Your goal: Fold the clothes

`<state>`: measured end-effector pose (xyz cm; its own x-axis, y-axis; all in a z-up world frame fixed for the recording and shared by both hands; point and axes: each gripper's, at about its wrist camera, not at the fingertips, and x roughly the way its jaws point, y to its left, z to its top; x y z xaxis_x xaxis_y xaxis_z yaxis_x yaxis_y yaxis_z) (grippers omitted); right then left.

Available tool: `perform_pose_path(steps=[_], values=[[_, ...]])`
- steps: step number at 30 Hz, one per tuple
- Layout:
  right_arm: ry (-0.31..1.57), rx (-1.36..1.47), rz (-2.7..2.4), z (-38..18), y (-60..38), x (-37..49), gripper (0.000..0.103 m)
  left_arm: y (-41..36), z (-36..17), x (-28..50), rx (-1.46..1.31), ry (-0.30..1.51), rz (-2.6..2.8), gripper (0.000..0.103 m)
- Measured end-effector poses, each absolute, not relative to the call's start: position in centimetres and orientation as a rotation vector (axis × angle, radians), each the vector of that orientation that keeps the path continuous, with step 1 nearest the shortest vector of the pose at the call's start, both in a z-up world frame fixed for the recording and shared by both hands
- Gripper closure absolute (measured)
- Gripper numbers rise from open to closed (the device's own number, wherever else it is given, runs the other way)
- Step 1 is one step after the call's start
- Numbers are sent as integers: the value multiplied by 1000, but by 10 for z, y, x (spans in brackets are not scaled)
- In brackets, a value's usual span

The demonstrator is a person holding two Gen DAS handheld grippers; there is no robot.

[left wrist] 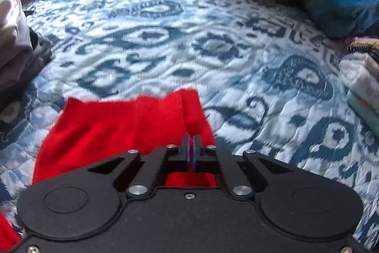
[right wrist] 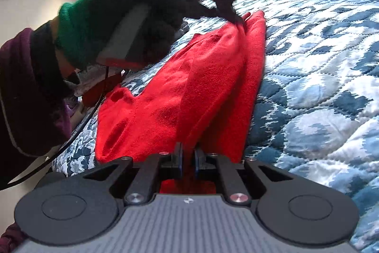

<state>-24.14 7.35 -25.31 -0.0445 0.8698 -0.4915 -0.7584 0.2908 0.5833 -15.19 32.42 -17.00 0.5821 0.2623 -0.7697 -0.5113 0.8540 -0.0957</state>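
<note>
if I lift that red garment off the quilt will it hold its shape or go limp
Probably limp: the red garment already sags in soft folds between the left gripper and right gripper. It looks like a fuzzy knit, so likely light and unlikely to slip from the pads, and it may drag on the quilt.

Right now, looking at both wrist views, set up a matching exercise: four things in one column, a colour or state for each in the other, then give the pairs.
Column 1:
1. red garment
2. quilt
3. left gripper
4. glove cuff

Column 2:
A. green
B. blue and white patterned
C. shut on the red cloth
D. pinched at two ends, draped on the bed

Pairs: 1-D, 2-B, 3-C, 4-A
</note>
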Motion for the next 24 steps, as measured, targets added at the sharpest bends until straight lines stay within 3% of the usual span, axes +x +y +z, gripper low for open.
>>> perform_pose_path(steps=[5, 8, 11, 20, 24], values=[[943, 169, 1313, -255, 72, -238, 91, 314, -191, -130, -265, 901, 429, 102], [936, 163, 1304, -252, 68, -238, 91, 313, -201, -131, -245, 934, 447, 97], [882, 126, 1284, -242, 55, -243, 81, 312, -186, -152, -241, 874, 425, 93], [527, -12, 1255, -212, 46, -275, 80, 315, -178, -214, -260, 818, 349, 93], [558, -90, 1255, -221, 78, -278, 81, 311, -199, -224, -280, 841, 320, 93]])
